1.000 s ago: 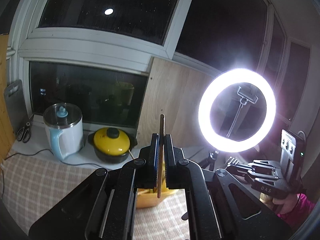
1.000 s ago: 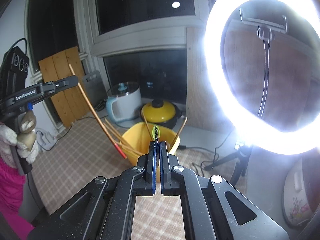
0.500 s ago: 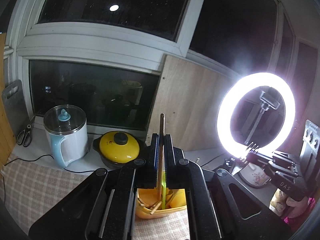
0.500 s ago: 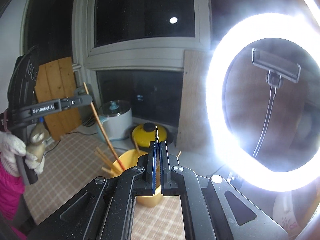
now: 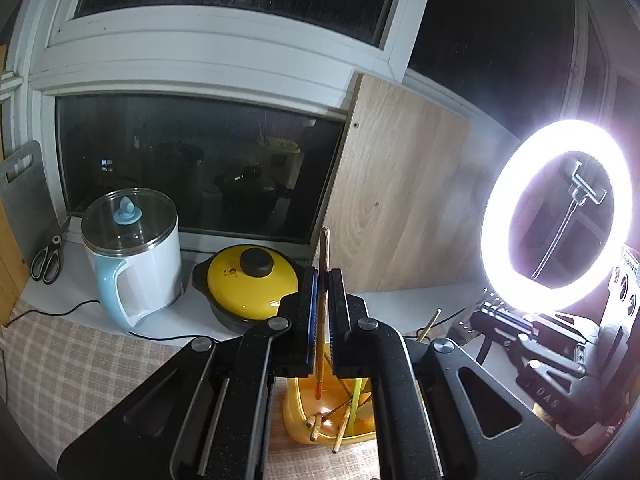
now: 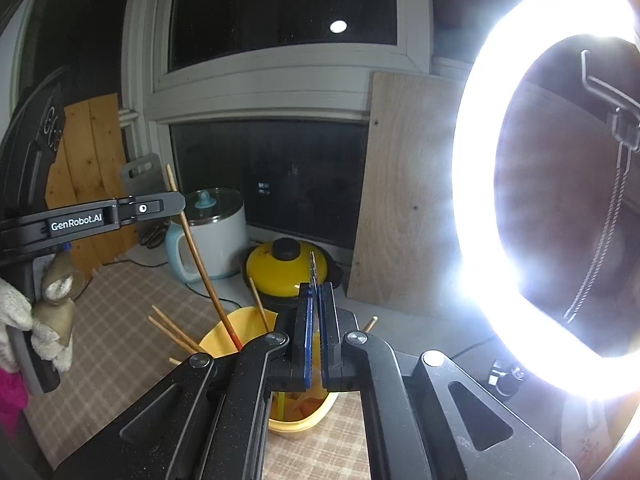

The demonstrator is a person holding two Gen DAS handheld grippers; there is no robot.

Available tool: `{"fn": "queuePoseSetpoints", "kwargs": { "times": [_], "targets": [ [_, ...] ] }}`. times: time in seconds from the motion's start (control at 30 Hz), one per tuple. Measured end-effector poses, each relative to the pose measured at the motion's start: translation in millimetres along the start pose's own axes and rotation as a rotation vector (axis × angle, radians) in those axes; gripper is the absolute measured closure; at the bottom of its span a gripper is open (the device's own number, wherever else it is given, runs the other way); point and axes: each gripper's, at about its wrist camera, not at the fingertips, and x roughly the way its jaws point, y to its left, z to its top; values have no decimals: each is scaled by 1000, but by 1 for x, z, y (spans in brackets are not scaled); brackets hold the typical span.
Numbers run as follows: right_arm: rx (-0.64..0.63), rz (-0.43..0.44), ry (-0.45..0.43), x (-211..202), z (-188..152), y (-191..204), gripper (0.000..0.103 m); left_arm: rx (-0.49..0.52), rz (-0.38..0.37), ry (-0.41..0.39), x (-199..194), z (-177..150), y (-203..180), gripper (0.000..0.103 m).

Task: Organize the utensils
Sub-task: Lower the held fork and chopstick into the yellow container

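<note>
My left gripper (image 5: 323, 280) is shut on a wooden chopstick (image 5: 322, 312) that stands upright, its lower red tip inside the yellow container (image 5: 296, 412) below. The container holds several chopsticks and a green utensil. In the right wrist view the left gripper (image 6: 176, 202) grips the same chopstick (image 6: 200, 264), tilted, its tip in the yellow container (image 6: 224, 336). My right gripper (image 6: 314, 292) is shut on a thin metal utensil (image 6: 312, 266) held edge-on above the container. The right gripper also shows at the right edge of the left wrist view (image 5: 492, 308), the utensil's tines lost in glare.
A white and blue kettle (image 5: 132, 256), a yellow lidded pot (image 5: 250, 284) and scissors (image 5: 46, 260) stand on the sill behind. A lit ring light (image 5: 556, 216) on a tripod stands at the right. A wooden board (image 5: 392, 200) leans on the window. A checked cloth (image 5: 80, 368) covers the table.
Both grippers have moved closer over the yellow container. The left gripper has lowered its chopstick so that the tip is inside the container.
</note>
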Motion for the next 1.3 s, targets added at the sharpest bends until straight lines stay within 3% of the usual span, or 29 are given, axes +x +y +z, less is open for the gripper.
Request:
{"fn": "queuePoseSetpoints", "kwargs": {
  "times": [0.67, 1.3],
  "targets": [
    [7, 31, 78, 33, -21, 4, 102, 8, 9, 40, 13, -17, -3, 101],
    [20, 70, 93, 25, -27, 8, 97, 17, 27, 31, 5, -20, -8, 100]
  ]
}}
